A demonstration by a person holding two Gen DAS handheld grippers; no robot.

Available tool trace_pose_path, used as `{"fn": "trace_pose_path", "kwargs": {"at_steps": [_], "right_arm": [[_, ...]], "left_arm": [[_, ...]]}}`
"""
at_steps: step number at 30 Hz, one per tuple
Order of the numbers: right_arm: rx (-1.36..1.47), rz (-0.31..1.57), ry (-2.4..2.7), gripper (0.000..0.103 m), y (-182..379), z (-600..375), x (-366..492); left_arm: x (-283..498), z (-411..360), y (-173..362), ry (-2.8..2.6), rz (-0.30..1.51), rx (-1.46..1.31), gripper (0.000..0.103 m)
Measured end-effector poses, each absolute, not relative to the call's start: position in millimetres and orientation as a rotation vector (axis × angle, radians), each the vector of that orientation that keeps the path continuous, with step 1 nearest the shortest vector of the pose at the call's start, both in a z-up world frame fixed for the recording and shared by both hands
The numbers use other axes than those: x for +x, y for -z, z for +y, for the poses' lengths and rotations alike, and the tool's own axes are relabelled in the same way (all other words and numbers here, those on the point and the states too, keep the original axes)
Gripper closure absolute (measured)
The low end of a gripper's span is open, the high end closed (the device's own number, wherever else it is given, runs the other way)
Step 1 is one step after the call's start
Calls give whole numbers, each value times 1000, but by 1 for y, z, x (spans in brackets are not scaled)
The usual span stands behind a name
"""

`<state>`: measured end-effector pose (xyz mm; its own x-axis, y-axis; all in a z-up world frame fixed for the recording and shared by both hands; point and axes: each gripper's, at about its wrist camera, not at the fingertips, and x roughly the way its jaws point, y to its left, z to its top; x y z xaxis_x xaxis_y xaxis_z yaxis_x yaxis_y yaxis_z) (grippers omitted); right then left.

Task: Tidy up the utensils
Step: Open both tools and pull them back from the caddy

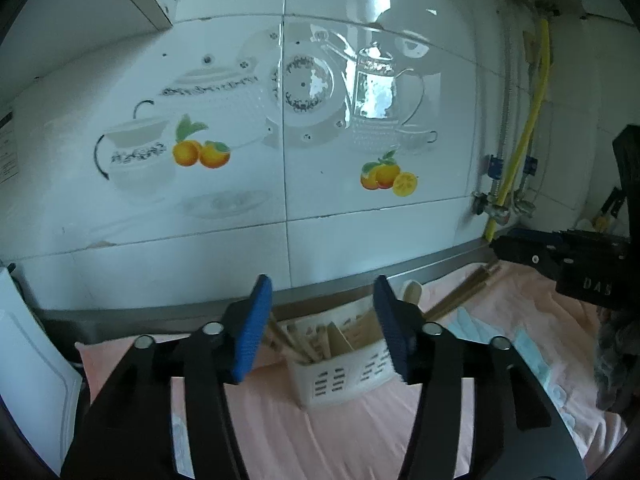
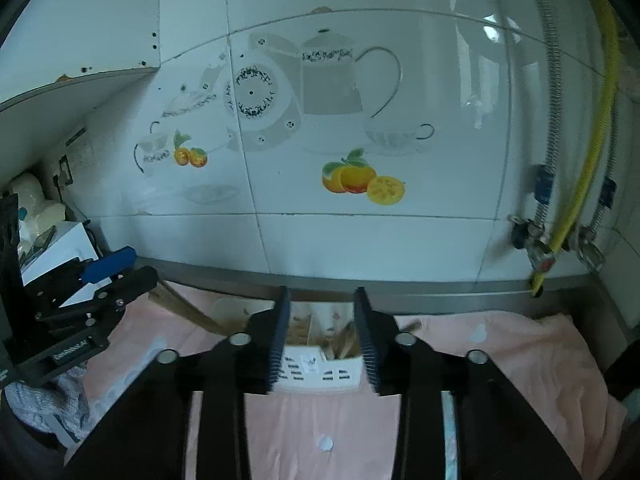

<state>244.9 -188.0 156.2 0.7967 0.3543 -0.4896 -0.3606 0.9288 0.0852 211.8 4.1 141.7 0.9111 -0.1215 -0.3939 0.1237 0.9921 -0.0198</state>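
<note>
A white slotted plastic basket (image 1: 340, 380) stands on the pink cloth and holds several wooden utensils (image 1: 332, 342). It also shows in the right wrist view (image 2: 316, 372) with wooden pieces (image 2: 344, 344) inside. More wooden sticks (image 1: 464, 292) lie on the cloth by the wall. My left gripper (image 1: 322, 328) is open and empty, raised just in front of the basket. My right gripper (image 2: 322, 336) is open and empty, also raised just before the basket. The left gripper shows at the left of the right wrist view (image 2: 116, 276), and the right gripper's body shows at the right of the left wrist view (image 1: 560, 256).
A pink cloth (image 2: 320, 424) covers the counter. A white tiled wall (image 1: 288, 220) with a metal ledge (image 2: 400, 284) stands close behind. A yellow hose and valves (image 2: 548, 248) are at right. White boxes and clutter (image 2: 52, 236) stand at left. A grey rag (image 2: 44, 404) lies lower left.
</note>
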Motion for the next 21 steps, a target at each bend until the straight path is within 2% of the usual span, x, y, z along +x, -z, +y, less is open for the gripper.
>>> {"fn": "trace_pose_path", "kwargs": {"at_steps": [1,3,5,7,8,10,12,13,15,21], "right_arm": [[-13,517,-381,64,-155,-190,239],[-12,508,-377,53,-151,-192,227],[-19,494,-363,49,-146,-194,213],[-22,488,-354,40,-141,-195,201],[-19,485,-347,36,-138,-196,195],[-20,477,-334,32,-131,-198,184],[-31,476,-318,21,-122,-198,172],[-32,476,-313,20,-118,-199,168],[-35,480,-303,13,-110,-200,160],[-23,508,-274,8,-82,-205,139]], "left_arm": [[206,4,-141,124,403,7,42],[193,4,-138,125,399,8,39],[179,5,-134,126,397,3,31],[167,5,-129,130,396,2,26],[161,6,-127,130,396,2,21],[151,6,-121,119,394,4,13],[139,7,-113,108,392,3,9],[134,8,-109,103,394,0,6],[125,10,-99,91,402,-2,5],[105,11,-74,54,432,0,5]]}}
